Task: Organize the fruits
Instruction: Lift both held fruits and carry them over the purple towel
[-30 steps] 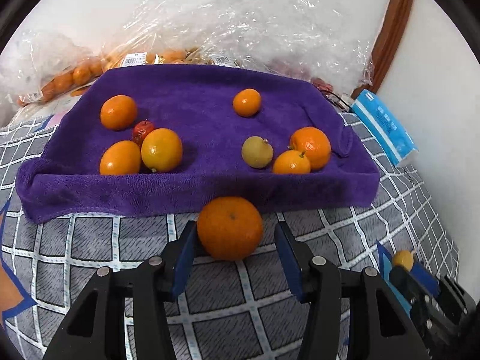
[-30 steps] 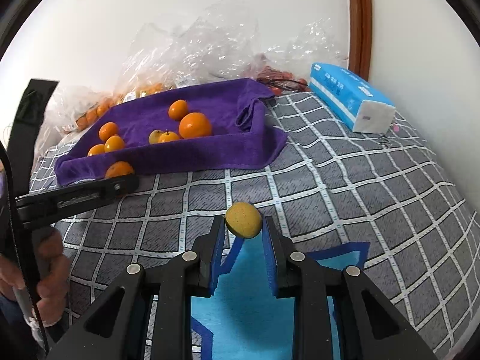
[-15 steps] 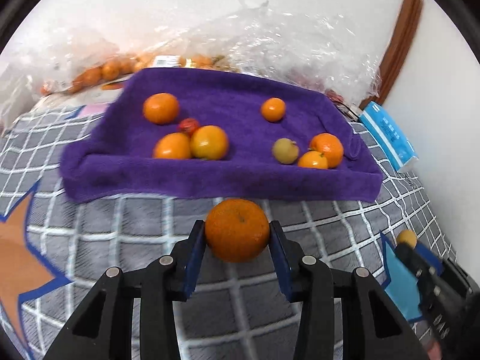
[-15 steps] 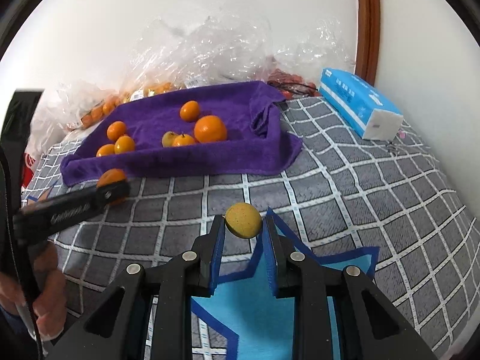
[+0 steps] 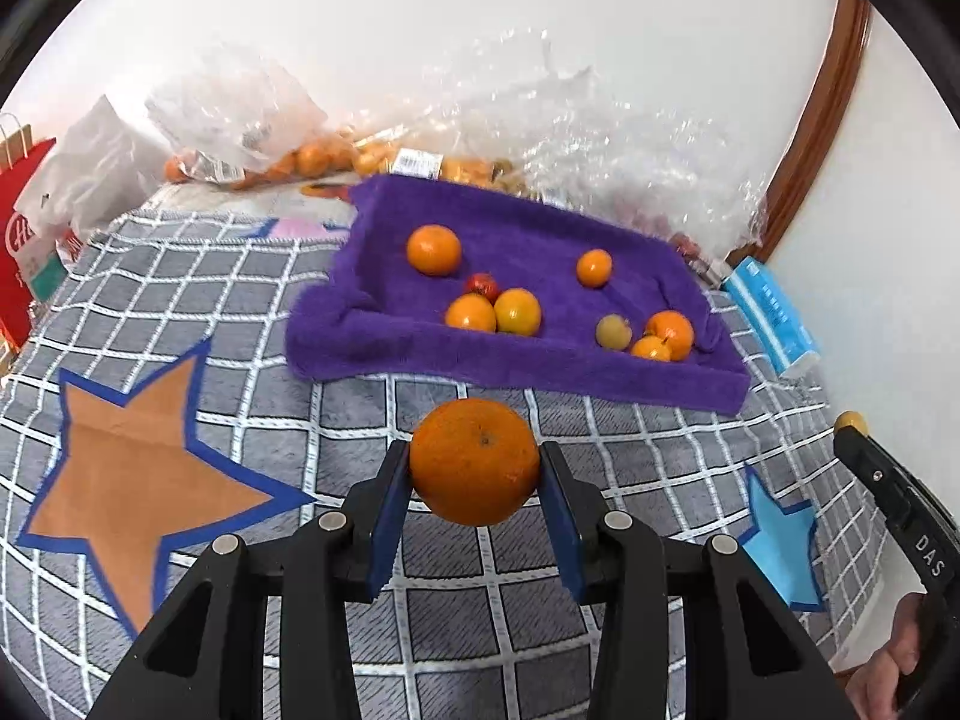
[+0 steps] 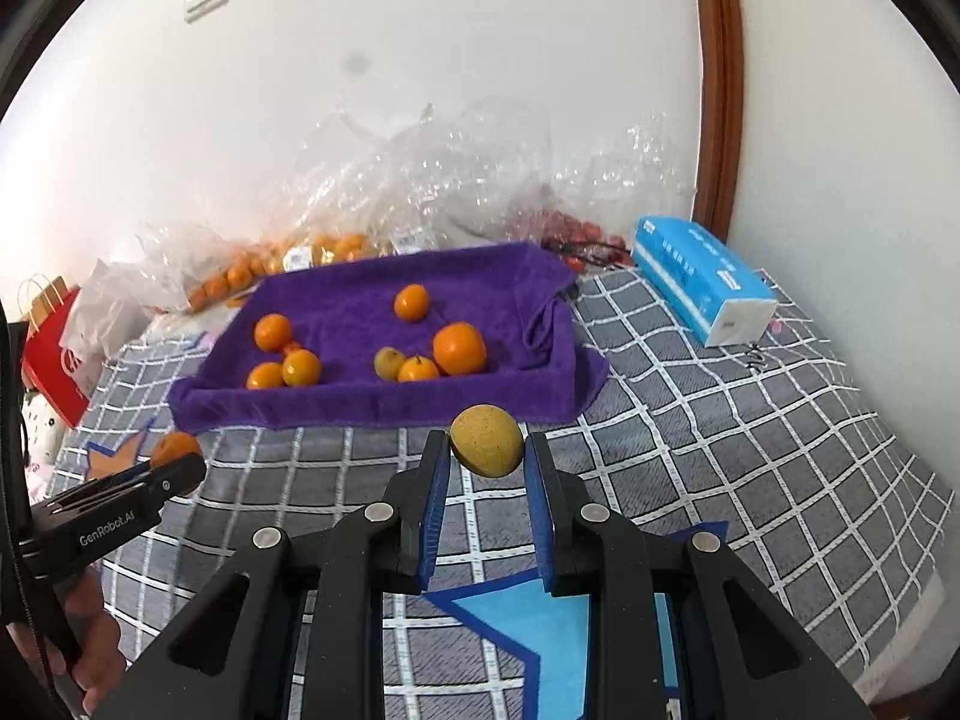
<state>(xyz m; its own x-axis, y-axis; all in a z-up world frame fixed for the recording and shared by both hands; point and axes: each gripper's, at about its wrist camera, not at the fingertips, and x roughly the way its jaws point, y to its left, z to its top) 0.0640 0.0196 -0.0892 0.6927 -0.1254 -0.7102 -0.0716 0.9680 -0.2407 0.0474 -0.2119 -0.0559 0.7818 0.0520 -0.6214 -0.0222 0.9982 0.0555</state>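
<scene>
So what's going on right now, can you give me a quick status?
Left hand-held gripper shut on orange. Right hand-held gripper shut on yellow fruit. Both held above the blanket; nothing in the way.

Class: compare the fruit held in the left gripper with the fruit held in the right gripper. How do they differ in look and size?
The orange is deep orange; the yellow fruit is dull yellow with dark specks. The orange fills a wide gap in the left gripper; the yellow fruit is smaller, in the narrower right gripper. Both are round, clamped, above the checked cloth.

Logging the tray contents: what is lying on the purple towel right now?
On the purple towel: six orange citrus fruits, e.g. the largest, one yellowish-green fruit and a small red fruit. Whatever the towel is draped over is covered.
</scene>
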